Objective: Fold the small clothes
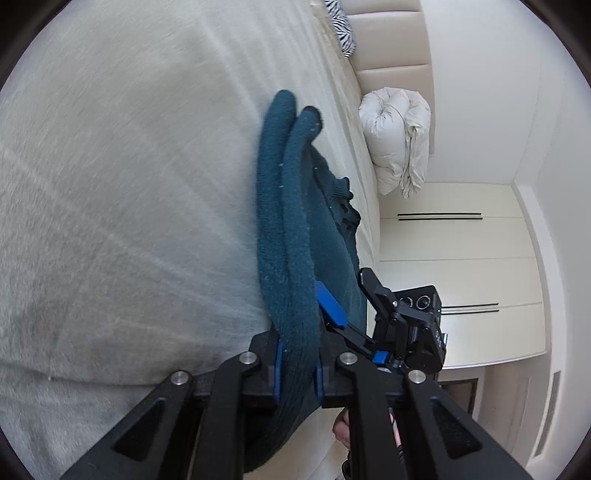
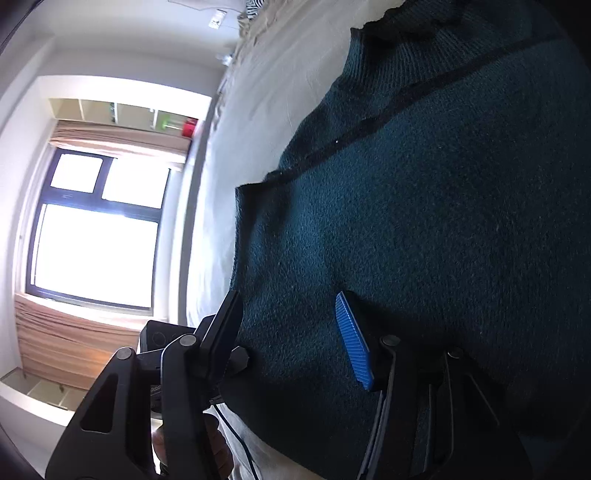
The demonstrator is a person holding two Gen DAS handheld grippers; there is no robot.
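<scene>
A dark teal knitted sweater (image 2: 424, 221) lies on a pale bed sheet (image 1: 129, 184). In the left wrist view its thick doubled edge (image 1: 284, 221) runs from the far end down between my blue pads. My left gripper (image 1: 299, 373) is shut on that edge. My right gripper (image 1: 341, 280) sits just beyond it at the same side of the sweater. In the right wrist view my right gripper (image 2: 288, 299) stands open astride the sweater's near edge. One blue pad (image 2: 352, 339) lies over the knit and the black finger (image 2: 225, 332) is outside the edge.
A rolled white duvet (image 1: 395, 140) and a zebra-striped pillow (image 1: 341, 26) lie at the head of the bed. Cream wardrobe doors (image 1: 461, 258) stand past the bed. A bright window (image 2: 96, 251) with rolled blinds is on the other side. A hand (image 2: 218, 454) holds a grip.
</scene>
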